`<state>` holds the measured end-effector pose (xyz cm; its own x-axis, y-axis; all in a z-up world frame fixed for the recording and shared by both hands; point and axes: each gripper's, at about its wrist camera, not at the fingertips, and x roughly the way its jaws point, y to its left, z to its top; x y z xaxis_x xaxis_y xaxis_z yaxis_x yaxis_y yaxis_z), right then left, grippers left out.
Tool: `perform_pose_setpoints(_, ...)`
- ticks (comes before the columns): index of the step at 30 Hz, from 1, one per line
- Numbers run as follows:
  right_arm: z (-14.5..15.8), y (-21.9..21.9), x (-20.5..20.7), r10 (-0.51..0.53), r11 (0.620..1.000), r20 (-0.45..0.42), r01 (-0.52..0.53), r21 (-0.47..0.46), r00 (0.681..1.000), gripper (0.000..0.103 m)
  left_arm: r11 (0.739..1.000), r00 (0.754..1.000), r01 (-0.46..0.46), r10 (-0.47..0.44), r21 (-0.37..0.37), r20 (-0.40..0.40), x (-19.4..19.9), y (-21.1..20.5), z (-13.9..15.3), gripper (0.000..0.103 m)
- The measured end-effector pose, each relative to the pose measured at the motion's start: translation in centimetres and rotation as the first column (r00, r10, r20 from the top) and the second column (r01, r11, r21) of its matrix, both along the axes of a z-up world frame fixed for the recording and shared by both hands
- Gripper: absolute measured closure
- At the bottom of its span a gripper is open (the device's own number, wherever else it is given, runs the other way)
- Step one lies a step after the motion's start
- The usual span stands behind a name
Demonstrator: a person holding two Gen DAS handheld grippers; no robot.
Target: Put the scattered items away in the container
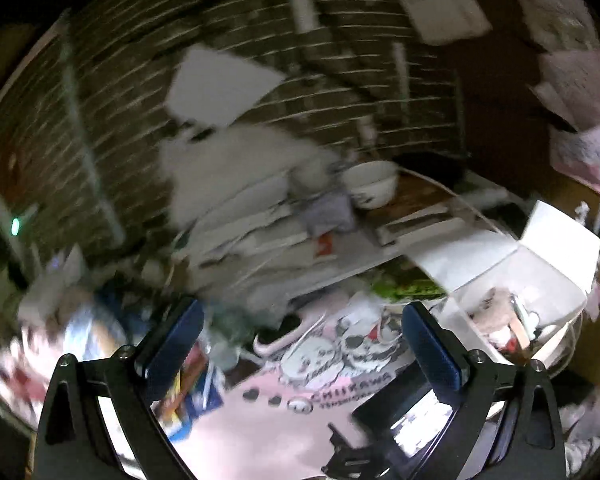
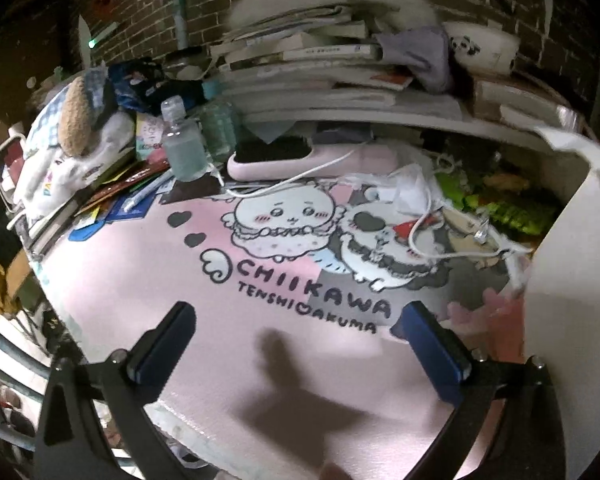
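The left tool (image 1: 300, 344) is being held with its blue-padded jaws spread wide and nothing between them, above a pink cartoon-printed mat (image 1: 260, 424) covering the surface, though this view is blurred. The right tool (image 2: 300, 340) is likewise being held released and empty over the same pink cartoon-printed mat (image 2: 148, 300). A white open-topped box (image 1: 540, 264) is being shown at the mat's right edge, with small items inside. A clear plastic bottle (image 2: 182, 144), a white cable (image 2: 420, 216) and a pink hairbrush (image 2: 276, 160) are lying scattered along the mat's far side.
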<state>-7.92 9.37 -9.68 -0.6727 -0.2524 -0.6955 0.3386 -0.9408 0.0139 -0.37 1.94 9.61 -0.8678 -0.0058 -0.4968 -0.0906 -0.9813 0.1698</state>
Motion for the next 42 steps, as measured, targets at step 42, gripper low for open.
perform_pose_setpoints(42, 13.0, 11.5, 3.6, -0.273, 0.958, -0.154, 0.282, 0.043, 0.950, 0.000, 0.969, 0.994, 0.006, -0.032, 0.247, 0.100, -1.5, -1.9, -6.4, 0.004)
